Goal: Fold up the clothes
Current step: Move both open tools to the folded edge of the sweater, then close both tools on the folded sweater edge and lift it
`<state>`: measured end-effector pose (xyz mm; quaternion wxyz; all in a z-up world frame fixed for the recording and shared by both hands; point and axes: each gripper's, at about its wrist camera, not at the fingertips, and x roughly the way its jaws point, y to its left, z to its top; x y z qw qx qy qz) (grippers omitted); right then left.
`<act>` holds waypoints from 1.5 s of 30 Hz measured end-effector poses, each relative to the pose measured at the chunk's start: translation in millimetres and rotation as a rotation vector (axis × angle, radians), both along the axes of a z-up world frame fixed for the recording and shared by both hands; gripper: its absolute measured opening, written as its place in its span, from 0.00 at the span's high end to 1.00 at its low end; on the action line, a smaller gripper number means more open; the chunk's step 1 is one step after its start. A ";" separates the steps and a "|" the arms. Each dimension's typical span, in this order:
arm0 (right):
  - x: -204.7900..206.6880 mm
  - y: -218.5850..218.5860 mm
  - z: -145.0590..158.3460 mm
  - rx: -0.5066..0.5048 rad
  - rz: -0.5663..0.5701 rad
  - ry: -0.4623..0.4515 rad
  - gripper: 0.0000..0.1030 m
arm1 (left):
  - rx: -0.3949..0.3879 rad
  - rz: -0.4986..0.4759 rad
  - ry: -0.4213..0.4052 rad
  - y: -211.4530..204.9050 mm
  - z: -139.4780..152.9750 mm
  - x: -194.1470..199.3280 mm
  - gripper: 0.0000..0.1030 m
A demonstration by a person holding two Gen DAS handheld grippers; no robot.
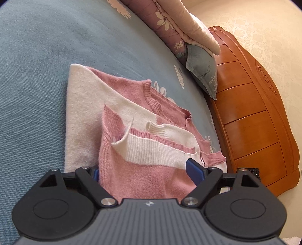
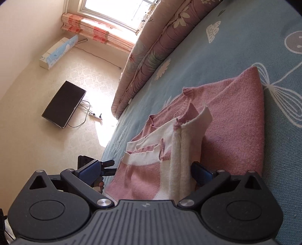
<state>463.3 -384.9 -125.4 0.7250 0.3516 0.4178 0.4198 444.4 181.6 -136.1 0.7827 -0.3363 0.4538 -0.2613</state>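
Left wrist view shows the left gripper [image 1: 145,169] and right gripper [image 2: 149,173], fingers spread wide, straddling the sweater [image 1: 143,175] hem ungripped; next likely closing, then folding forward.

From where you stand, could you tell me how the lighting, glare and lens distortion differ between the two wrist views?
Left wrist view: soft, even light, no glare; the fisheye bows the orange wooden headboard. Right wrist view: the bright window is blown out, a washed-out sun patch lies on the cream patterned floor; the pink and white knitted sweater stays sharp.
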 end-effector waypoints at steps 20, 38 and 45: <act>6.6 -2.4 -5.4 -0.149 -0.031 0.072 0.35 | 0.021 -0.006 -0.005 5.5 -5.0 -0.9 0.35; 8.2 -14.4 -21.5 -0.157 -0.115 0.118 0.86 | -0.018 0.055 0.028 19.0 -10.8 -5.5 0.84; 10.3 -7.5 -21.3 -0.148 -0.072 0.088 0.80 | -0.038 0.041 0.088 21.6 -29.1 3.3 0.90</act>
